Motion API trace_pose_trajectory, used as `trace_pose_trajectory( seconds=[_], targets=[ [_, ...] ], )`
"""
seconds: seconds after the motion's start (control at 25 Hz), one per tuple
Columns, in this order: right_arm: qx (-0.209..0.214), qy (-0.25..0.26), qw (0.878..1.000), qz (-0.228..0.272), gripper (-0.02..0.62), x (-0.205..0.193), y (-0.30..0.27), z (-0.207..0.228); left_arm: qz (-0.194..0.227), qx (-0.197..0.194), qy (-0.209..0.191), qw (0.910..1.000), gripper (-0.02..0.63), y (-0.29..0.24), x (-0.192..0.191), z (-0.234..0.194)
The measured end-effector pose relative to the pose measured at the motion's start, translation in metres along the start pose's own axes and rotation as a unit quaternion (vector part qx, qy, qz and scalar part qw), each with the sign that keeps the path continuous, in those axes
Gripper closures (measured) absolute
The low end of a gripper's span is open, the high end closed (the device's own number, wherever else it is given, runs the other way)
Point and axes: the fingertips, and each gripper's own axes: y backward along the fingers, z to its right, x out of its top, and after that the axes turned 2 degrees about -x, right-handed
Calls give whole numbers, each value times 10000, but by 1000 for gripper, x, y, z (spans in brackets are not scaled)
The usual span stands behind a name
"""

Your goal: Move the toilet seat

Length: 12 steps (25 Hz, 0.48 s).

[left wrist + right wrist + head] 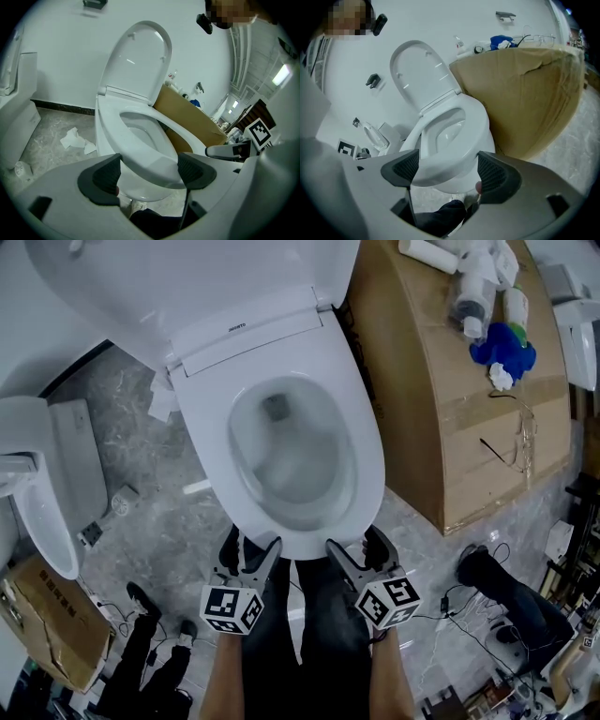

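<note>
A white toilet stands in front of me with its seat (367, 451) lying flat on the bowl and its lid (178, 277) raised against the wall. In the head view both grippers hover side by side at the bowl's front rim. The left gripper (253, 551) and the right gripper (360, 546) are both open and hold nothing. In the left gripper view the seat's (115, 136) front edge shows between the spread jaws of the left gripper (147, 171). The right gripper (447, 172) likewise frames the seat (474, 123) and the lid (417, 70).
A large cardboard box (459, 418) stands close to the toilet's right, with bottles and a blue thing (502, 345) on top. A second toilet (47, 493) is at the left, with crumpled paper (161, 401) on the marble floor. Cables (469, 634) run at lower right.
</note>
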Motion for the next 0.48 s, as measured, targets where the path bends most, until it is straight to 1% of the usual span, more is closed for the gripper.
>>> trace_pose_trajectory(
  seconds=[0.28, 0.48],
  targets=[
    [3, -33, 9998, 179, 204, 13, 9, -9, 179, -11, 54, 9998, 227, 9, 14, 5],
    [29, -82, 9996, 263, 206, 21, 15, -15, 309, 3, 17, 9995, 227, 14, 23, 7]
  ],
)
